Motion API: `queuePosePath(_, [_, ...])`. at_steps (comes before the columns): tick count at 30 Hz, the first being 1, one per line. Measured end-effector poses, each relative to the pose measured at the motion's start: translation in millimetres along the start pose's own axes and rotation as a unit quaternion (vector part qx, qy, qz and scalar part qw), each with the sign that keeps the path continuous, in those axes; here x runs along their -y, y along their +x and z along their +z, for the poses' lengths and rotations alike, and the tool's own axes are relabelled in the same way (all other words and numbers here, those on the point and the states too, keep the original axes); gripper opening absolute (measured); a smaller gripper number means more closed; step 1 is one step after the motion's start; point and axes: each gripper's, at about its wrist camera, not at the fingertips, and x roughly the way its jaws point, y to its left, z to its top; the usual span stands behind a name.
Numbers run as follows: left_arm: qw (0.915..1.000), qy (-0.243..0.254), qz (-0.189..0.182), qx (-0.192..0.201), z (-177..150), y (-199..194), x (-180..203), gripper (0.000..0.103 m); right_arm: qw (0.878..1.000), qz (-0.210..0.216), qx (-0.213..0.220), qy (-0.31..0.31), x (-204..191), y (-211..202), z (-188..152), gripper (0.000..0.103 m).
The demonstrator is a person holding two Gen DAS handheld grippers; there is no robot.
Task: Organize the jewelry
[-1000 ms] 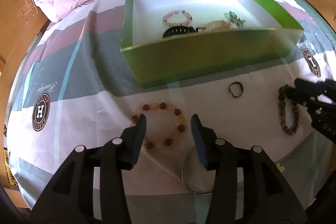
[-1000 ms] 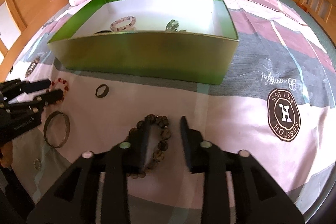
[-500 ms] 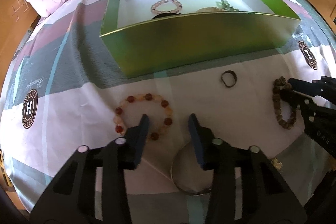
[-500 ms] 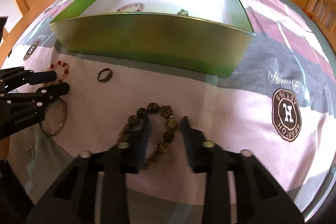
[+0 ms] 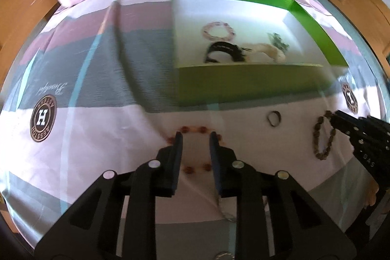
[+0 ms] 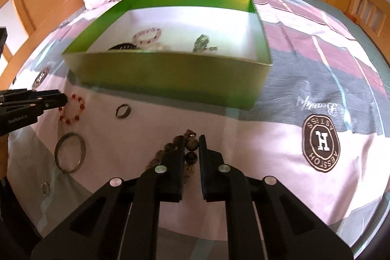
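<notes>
Nearest, in front of the green box (image 6: 170, 74) on the bed, the right tool (image 6: 191, 141) has clamped the dark bead bracelet (image 6: 189, 152). The left tool (image 5: 193, 138) is closing astride the red bead bracelet (image 5: 192, 130). Each should lift clear of the box's front wall before releasing inside.

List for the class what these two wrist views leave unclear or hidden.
- Red bead bracelet, left wrist view: its sides sit behind the left gripper's closing fingers; contact unclear.
- Dark bead bracelet, right wrist view: near half covered by the shut right gripper.
- Items in the green box: blurred, partly behind its front wall.
</notes>
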Motion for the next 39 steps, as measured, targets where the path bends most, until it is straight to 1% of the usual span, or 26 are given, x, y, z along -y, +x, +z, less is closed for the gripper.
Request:
queuePosePath(3, [0.9997,-0.022,-0.004,-0.004,2.8,-1.3,-13.1,0.025,1.0,-0.004,0.006,0.011,5.6,-4.1,2.6,0.011])
queuePosePath(5, [0.999,-0.043,-0.009,-0.007,5.2,-1.8,-22.8,0.033,1.0,-0.004,0.008,0.017,8.8,-6.5,3.2,0.011])
queuePosePath(7, [0.9982,-0.058,-0.012,-0.011,4.6,-2.0,-30.2,0.037,1.0,-0.004,0.008,0.02,10.0,-7.5,2.8,0.011])
queuePosePath(9, [0.9978,-0.063,-0.007,-0.019,4.5,2.4,-31.6,0.037,1.0,-0.005,0.003,0.024,11.5,-6.0,1.3,0.011])
queuePosePath(14, [0.9983,-0.045,0.005,-0.038,-0.3,15.6,-24.9,0.037,0.999,-0.009,-0.023,0.022,9.9,3.2,-0.5,0.012])
queuePosePath(15, [0.9984,-0.038,0.009,-0.041,-1.8,18.8,-22.3,0.037,0.999,-0.011,-0.027,0.02,8.9,4.5,-1.0,0.015])
queuePosePath(18, [0.9985,-0.017,0.026,-0.046,-4.7,27.8,-14.7,0.038,0.999,-0.014,-0.033,0.012,5.6,7.2,-2.1,0.02])
queuePosePath(19, [0.9985,-0.011,0.031,-0.043,-4.8,28.8,-12.9,0.04,0.999,-0.017,-0.034,0.009,4.0,7.9,-2.5,0.021])
queuePosePath(22, [0.9985,-0.001,0.038,-0.038,-3.3,30.0,-10.5,0.047,0.999,-0.023,-0.038,0.006,3.9,9.9,-4.4,0.028])
queuePosePath(24, [0.9985,-0.003,0.038,-0.039,-3.3,31.7,-12.6,0.048,0.999,-0.025,-0.043,0.006,4.3,11.9,-5.7,0.034])
queuePosePath(27, [0.9985,0.001,0.04,-0.036,-2.3,33.1,-11.1,0.049,0.998,-0.03,-0.052,0.006,5.0,16.4,-7.8,0.035])
queuePosePath(28, [0.9985,0.003,0.042,-0.035,-1.5,33.6,-9.9,0.048,0.998,-0.031,-0.055,0.005,4.6,17.6,-9.1,0.035])
queuePosePath(30, [0.9985,0.006,0.043,-0.033,-2.3,32.7,-8.4,0.041,0.998,-0.033,-0.061,0.003,4.2,20.5,-10.5,0.035])
queuePosePath(31, [0.9985,0.009,0.044,-0.031,-2.8,31.6,-7.2,0.035,0.998,-0.033,-0.06,0.002,4.2,20.9,-10.5,0.035])
queuePosePath(32, [0.9985,0.013,0.044,-0.03,-2.6,30.6,-5.2,0.025,0.998,-0.033,-0.06,0.0,3.7,21.1,-10.3,0.035])
queuePosePath(35, [0.9982,0.023,0.048,-0.028,-3.0,29.4,-0.5,0.015,0.998,-0.031,-0.057,-0.008,1.1,20.3,-10.2,0.035])
queuePosePath(38, [0.998,0.024,0.053,-0.026,-2.9,28.3,1.0,0.01,0.998,-0.025,-0.055,-0.02,-4.7,19.3,-10.2,0.019])
queuePosePath(39, [0.998,0.023,0.053,-0.026,-2.6,27.7,0.7,0.009,0.998,-0.024,-0.053,-0.024,-6.6,18.6,-10.2,0.016])
